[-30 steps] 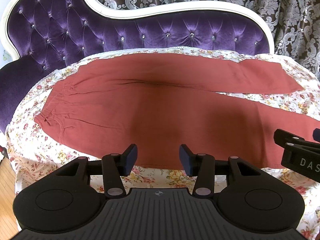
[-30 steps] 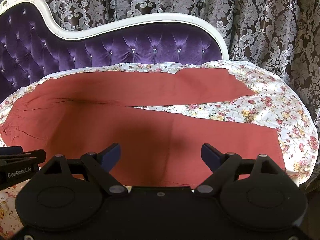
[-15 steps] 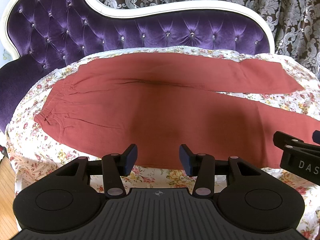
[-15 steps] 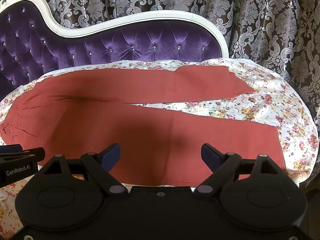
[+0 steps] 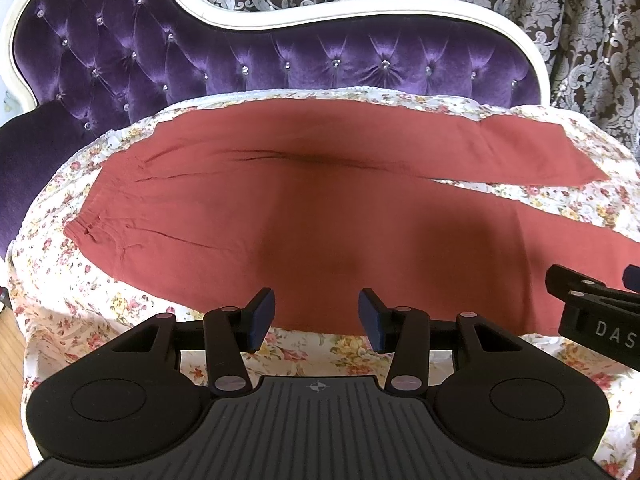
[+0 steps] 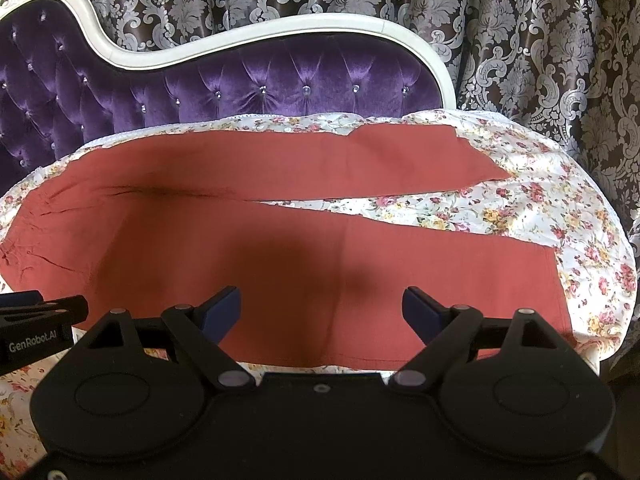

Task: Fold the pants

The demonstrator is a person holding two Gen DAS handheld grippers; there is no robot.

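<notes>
Rust-red pants lie spread flat on a floral sheet, waistband at the left, the two legs splayed apart toward the right. In the right wrist view the same pants show both leg hems at the right. My left gripper hovers open above the near edge of the pants' seat area, nothing between its blue pads. My right gripper is open wider, above the near leg's lower edge, holding nothing. Each gripper's side shows at the other view's edge.
The sheet covers a purple tufted sofa with a white curved frame. Patterned dark curtains hang behind. Wooden floor shows at the lower left. The sofa's right end drops off beyond the leg hems.
</notes>
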